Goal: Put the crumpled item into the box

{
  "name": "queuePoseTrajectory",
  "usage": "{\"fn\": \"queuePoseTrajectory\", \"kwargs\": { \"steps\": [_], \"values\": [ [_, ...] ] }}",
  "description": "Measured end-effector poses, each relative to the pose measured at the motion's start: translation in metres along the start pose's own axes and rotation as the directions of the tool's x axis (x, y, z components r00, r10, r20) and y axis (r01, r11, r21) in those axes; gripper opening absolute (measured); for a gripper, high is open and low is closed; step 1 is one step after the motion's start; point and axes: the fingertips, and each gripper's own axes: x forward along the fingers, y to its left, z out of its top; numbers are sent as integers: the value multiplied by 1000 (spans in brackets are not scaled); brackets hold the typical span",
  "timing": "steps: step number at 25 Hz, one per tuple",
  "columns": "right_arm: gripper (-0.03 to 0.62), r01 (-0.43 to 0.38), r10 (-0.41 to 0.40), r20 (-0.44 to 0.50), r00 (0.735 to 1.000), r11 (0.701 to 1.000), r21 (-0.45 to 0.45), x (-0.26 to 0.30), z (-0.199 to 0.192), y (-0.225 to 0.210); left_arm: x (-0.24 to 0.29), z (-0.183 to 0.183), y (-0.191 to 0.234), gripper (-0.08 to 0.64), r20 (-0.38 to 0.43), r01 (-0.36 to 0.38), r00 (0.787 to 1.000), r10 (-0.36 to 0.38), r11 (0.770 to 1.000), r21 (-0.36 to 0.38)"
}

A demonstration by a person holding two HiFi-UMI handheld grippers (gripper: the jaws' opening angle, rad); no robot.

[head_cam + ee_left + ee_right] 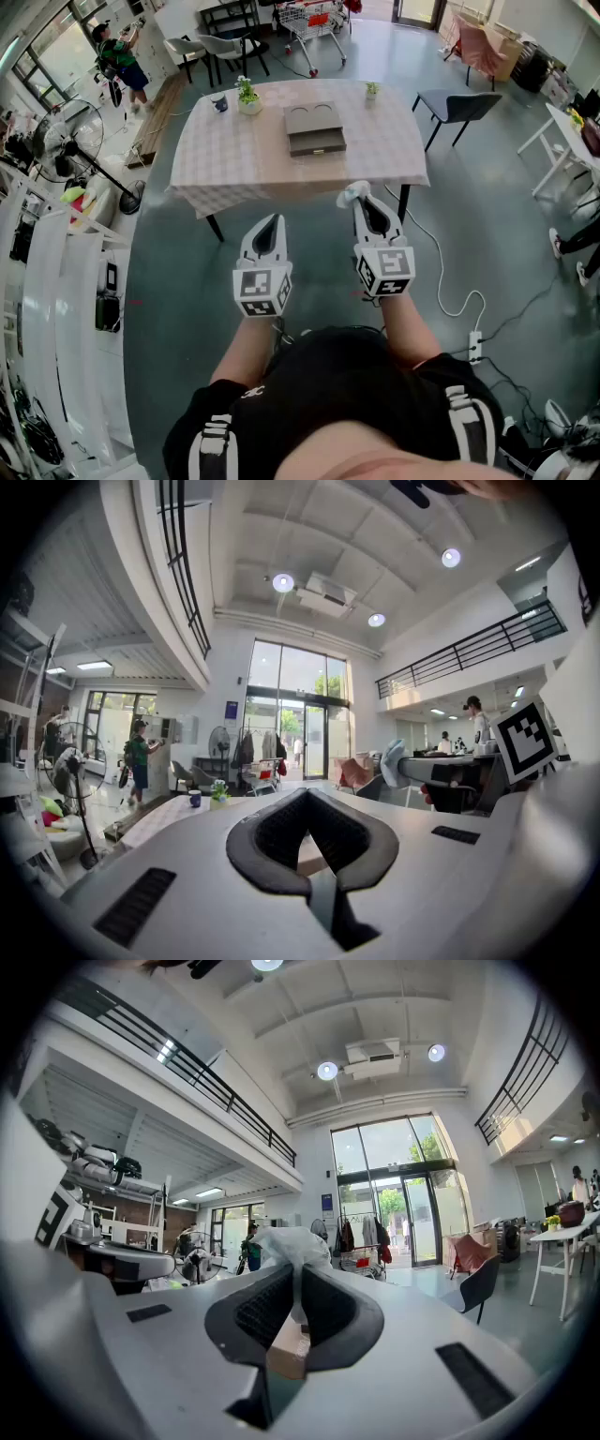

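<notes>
Right claw (293, 1274): narrow, pads pinched on the crumpled wad (284, 1243), which bulges out past the tips.
Left claw (307, 797): tips together, nothing in it, lower centre of the head view beside my right one.
Wad location: in my right claw, centre of the head view, just short of the table (234, 159) edge, not over it yet.
Box (315, 129): flat brown one, mid-table, upper centre of the head view, well apart from the wad.
Handling guess: thin, pale, looks like film or paper; probably very light, soft, springy, nothing to break. It could slip if I pinch only a loose fold.
Grip spot: deep in the bunched middle, as it sits now.
Head view only: box, table, both claws together.
Right gripper view only: the pads actually biting the wad.
Left gripper view only: the wad side-on, right middle of the frame.
</notes>
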Motion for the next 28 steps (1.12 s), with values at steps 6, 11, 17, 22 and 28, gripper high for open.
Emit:
{"fn": "queuePoseTrajectory", "kwargs": {
  "steps": [6,11,17,22,28],
  "values": [
    [29,-2,2,9,1000,1000,16,-9,0,1,-8,1,-9,-8,4,6,1000,-6,1000,10],
    [31,-5,5,24,1000,1000,24,-8,4,7,-13,4,-5,-8,6,2,1000,-2,1000,16],
    [31,-11,11,27,1000,1000,9,-4,6,20,-18,1,3,-9,10,5,1000,-5,1000,8],
    [32,1,-1,22,1000,1000,-11,-2,7,40,-27,-3,18,-8,6,24,1000,-24,1000,-1],
    [31,33,-33,15,999,999,-22,0,7,65,-40,-8,43,-8,16,48,999,-48,999,-2]
  ]
}}
